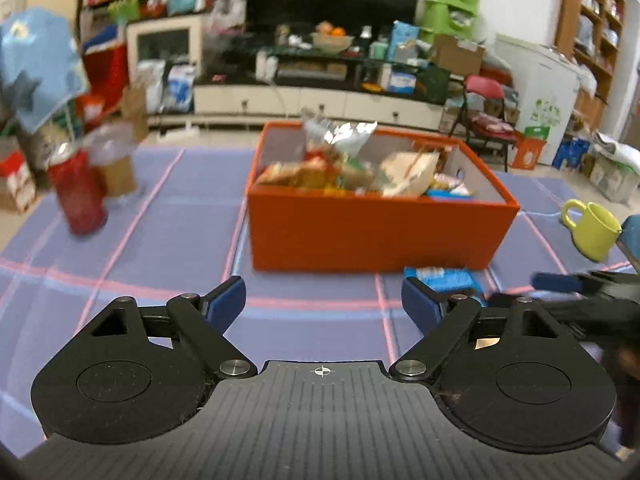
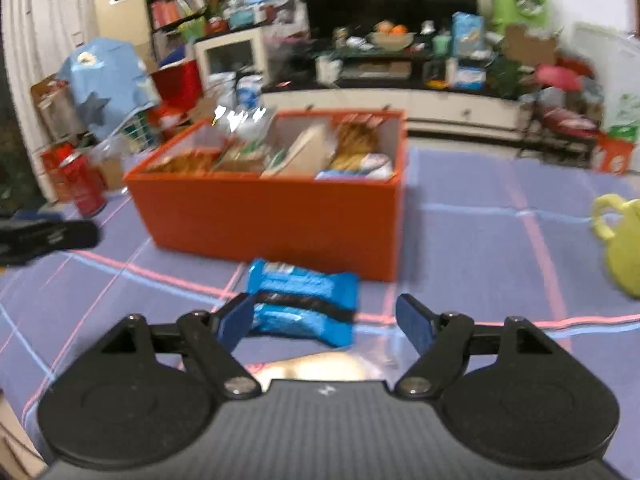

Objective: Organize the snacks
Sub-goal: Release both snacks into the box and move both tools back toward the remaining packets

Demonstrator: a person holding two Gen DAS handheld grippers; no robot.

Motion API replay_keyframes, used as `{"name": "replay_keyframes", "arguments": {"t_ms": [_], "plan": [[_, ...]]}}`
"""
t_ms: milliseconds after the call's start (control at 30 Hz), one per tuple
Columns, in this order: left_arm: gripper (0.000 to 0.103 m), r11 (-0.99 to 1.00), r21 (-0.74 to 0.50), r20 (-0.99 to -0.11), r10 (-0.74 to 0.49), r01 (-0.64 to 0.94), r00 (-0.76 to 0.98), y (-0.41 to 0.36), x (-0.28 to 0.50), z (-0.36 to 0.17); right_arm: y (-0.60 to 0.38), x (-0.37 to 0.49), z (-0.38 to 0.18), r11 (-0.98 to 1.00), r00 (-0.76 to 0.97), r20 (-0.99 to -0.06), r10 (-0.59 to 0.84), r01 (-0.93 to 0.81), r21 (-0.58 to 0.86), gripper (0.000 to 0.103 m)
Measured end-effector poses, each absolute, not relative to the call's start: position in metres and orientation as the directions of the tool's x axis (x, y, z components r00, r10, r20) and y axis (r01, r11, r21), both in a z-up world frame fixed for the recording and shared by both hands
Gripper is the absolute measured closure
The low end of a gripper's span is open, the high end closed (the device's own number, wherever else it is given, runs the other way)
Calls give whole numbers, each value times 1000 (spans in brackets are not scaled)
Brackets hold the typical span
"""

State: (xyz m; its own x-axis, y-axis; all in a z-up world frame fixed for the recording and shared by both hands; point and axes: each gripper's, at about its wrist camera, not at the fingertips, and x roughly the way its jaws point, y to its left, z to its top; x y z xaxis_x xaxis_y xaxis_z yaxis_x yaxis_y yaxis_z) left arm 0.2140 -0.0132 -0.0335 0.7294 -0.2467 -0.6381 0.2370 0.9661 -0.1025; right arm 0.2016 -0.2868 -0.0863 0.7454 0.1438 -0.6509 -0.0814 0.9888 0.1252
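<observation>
An orange box (image 1: pixel 380 236) full of snack packets stands on the purple checked cloth, also seen in the right wrist view (image 2: pixel 272 216). A blue snack packet (image 2: pixel 304 304) lies flat on the cloth just in front of the box. My right gripper (image 2: pixel 326 316) is open around it; the packet overlaps the left finger and the right pad stands clear of it. My left gripper (image 1: pixel 322 300) is open over bare cloth with nothing between its fingers. The blue packet (image 1: pixel 444 278) lies just beyond its right finger. One of the right gripper's fingers (image 1: pixel 556 282) reaches in from the right.
A yellow-green mug (image 1: pixel 592 228) stands on the cloth right of the box, and shows in the right wrist view (image 2: pixel 620 240). A red can (image 1: pixel 78 192) and a clear cup stand left of the box. Beyond the table lie a TV cabinet and cluttered shelves.
</observation>
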Motion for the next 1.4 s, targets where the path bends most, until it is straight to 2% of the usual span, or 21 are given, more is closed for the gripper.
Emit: {"name": "replay_keyframes", "arguments": {"t_ms": [67,133,167,200,267,333,400,467,567,700,833,867,933,1000,1067,1133,1233,1400], "plan": [[33,969,-101,-637,-236,224,734,-5,209,-37,-285,217,-100,990,735,-667,121,-44,131,23],[33,973,-107,-642,-224,203,733,7,208,-40,-289,231,-109,975,722,-677,142,17,222,19],[33,975,-118,-648,-221,191,729,13,209,-42,-292,239,-114,956,716,-678,166,52,290,10],[33,976,-129,-655,-218,177,724,20,211,-45,-292,246,-116,944,714,-680,168,83,320,6],[33,978,-136,-662,-209,159,720,30,214,-49,-288,258,-126,928,684,-718,129,172,330,2],[33,980,-127,-666,-199,154,719,36,217,-51,-279,262,-129,927,679,-716,163,144,347,4],[34,982,-112,-666,-186,150,723,40,222,-51,-256,263,-127,939,656,-718,233,40,342,8],[34,983,-110,-662,-185,150,726,44,223,-51,-230,260,-126,946,635,-713,296,-95,309,13],[34,981,-100,-659,-191,167,727,46,224,-52,-191,244,-120,921,619,-691,374,-336,197,14],[34,979,-100,-665,-197,176,721,50,231,-59,-202,228,-93,937,697,-649,306,-340,76,9],[33,972,-81,-649,-219,219,728,37,254,-65,-243,221,-83,951,712,-665,226,-310,-9,9],[33,954,-98,-609,-284,285,741,30,259,-64,-249,215,-81,962,723,-664,193,-272,-16,9],[26,817,-109,-496,-538,567,681,13,264,-60,-257,197,-78,974,743,-648,168,-228,-8,9],[22,689,-6,-512,-625,725,589,-7,267,-60,-261,178,-74,972,743,-639,202,-233,36,9],[22,554,139,-557,-641,821,528,-26,267,-65,-261,166,-71,961,737,-637,228,-274,27,5],[22,423,196,-638,-631,885,442,-41,273,-73,-264,162,-67,964,755,-618,217,-266,14,4],[23,322,206,-713,-597,924,367,-55,287,-85,-280,163,-62,964,746,-614,258,-243,110,4],[26,328,141,-779,-545,934,309,-58,321,-108,-293,167,-54,961,760,-589,275,-216,171,4]]}}
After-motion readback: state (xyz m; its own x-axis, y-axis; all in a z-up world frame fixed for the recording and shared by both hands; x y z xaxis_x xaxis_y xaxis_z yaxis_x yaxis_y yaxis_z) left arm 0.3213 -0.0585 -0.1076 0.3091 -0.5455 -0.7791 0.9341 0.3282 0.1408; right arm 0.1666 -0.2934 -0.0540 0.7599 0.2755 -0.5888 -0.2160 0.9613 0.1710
